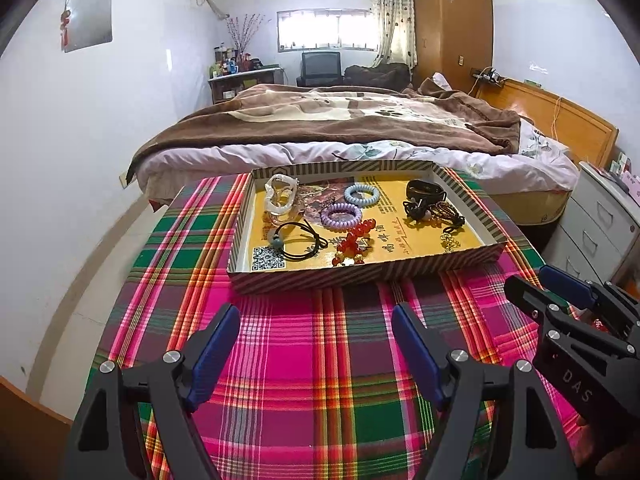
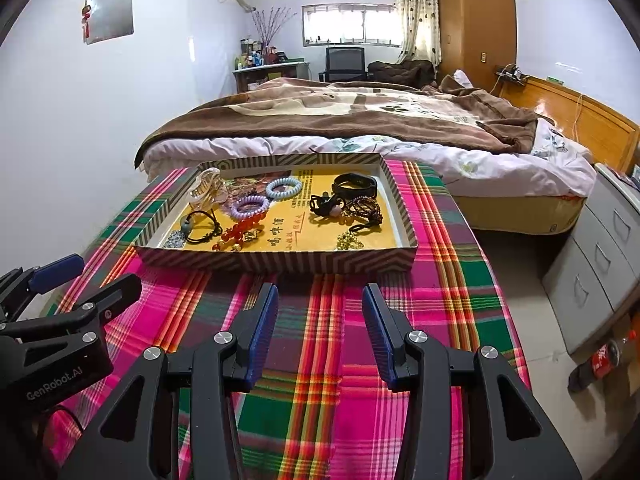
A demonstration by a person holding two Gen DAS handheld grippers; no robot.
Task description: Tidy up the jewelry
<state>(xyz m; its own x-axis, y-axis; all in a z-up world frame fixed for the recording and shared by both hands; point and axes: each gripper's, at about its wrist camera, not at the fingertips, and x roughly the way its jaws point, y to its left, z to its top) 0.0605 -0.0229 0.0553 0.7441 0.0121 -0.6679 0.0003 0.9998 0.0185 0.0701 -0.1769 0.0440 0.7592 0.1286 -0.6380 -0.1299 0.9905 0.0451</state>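
A: Nearest, what are the tools doing?

B: The left gripper (image 1: pixel 314 344), black frame with ribbed blue pads, stands wide apart over the pink, green and orange plaid tablecloth (image 1: pixel 304 392), holding nothing. The right gripper (image 2: pixel 320 328) is parted too, less widely, and is also empty. Both hang short of the box.

A: And the jewelry?

B: All inside the shallow cardboard tray with zigzag-striped walls (image 1: pixel 360 274), just beyond the fingers: a black elastic cord with a grey-green bead (image 1: pixel 294 240), a string of glossy red beads (image 1: pixel 356 242), a lilac coil hair tie (image 1: pixel 341 214), a pale blue coil tie (image 1: pixel 362 195), a clear plastic claw clip (image 1: pixel 280 198), and a black band (image 2: pixel 355 185) at the far right.

A: Advice?

B: I'd take one piece at a time, nearest first. The cord lies limp and flat, so pinch it at the bead.
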